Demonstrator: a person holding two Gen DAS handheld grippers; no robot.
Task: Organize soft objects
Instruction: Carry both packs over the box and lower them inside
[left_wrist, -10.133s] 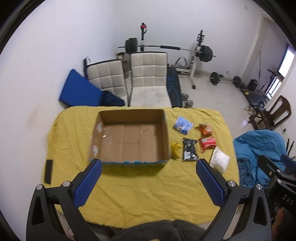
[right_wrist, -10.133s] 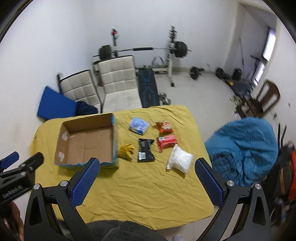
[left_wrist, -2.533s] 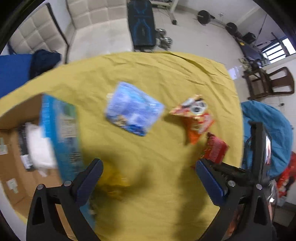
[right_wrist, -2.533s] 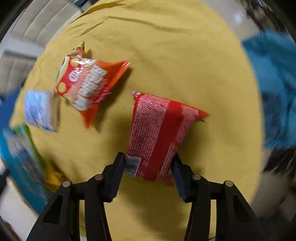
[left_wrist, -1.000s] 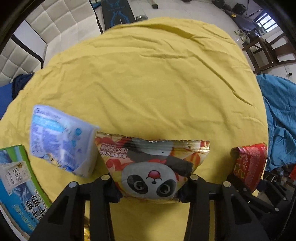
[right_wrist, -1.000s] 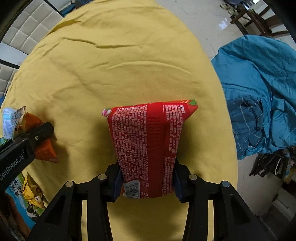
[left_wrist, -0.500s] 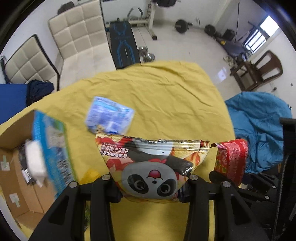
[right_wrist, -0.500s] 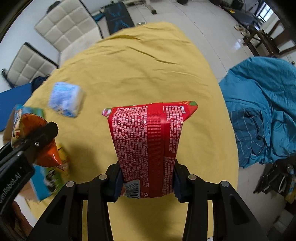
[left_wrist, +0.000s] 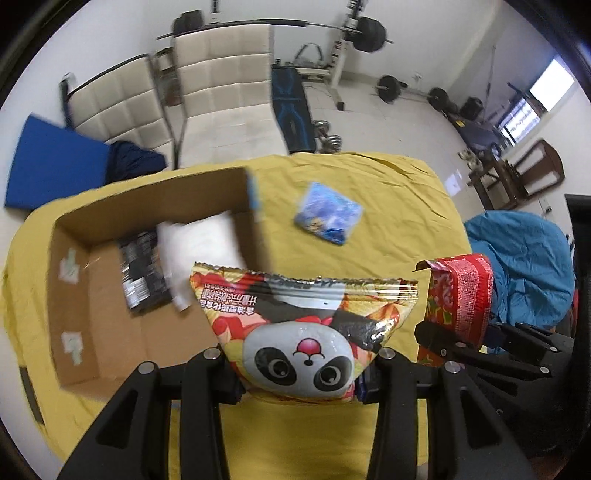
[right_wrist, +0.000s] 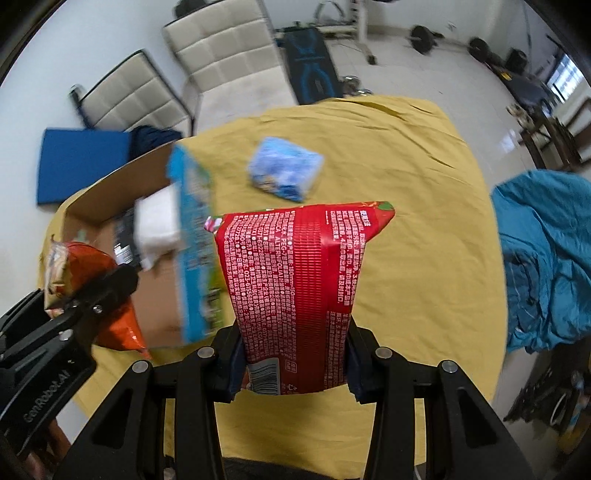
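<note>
**Both grippers loaded, box ahead**

Left wrist view: my left gripper (left_wrist: 297, 380) pinches the panda-printed foil snack bag (left_wrist: 301, 332) by its lower end, at the bottom centre of the frame, so the sealed top edge stands free above the jaws. I judge that low grip keeps the soft bag from folding over on the way to the open brown cardboard box (left_wrist: 110, 332), which fills the left middle of the frame on the yellow cloth-covered table (left_wrist: 388, 206). A white pillowy pack (left_wrist: 199, 247) and a black packet (left_wrist: 138, 266) already lie inside. A blue printed soft pack (left_wrist: 328, 218) waits on the cloth right of the box, upper centre. At the right edge, the red foil packet (left_wrist: 460, 299) shows, held by my other gripper.

Right wrist view: my right gripper (right_wrist: 293, 363) is clamped on that red packet (right_wrist: 303, 291) at its barcode end, centre frame. The box (right_wrist: 155, 310) sits left, so both loads appear to be headed there. The left gripper (right_wrist: 88, 295) with its orange-backed bag shows at lower left.
</note>
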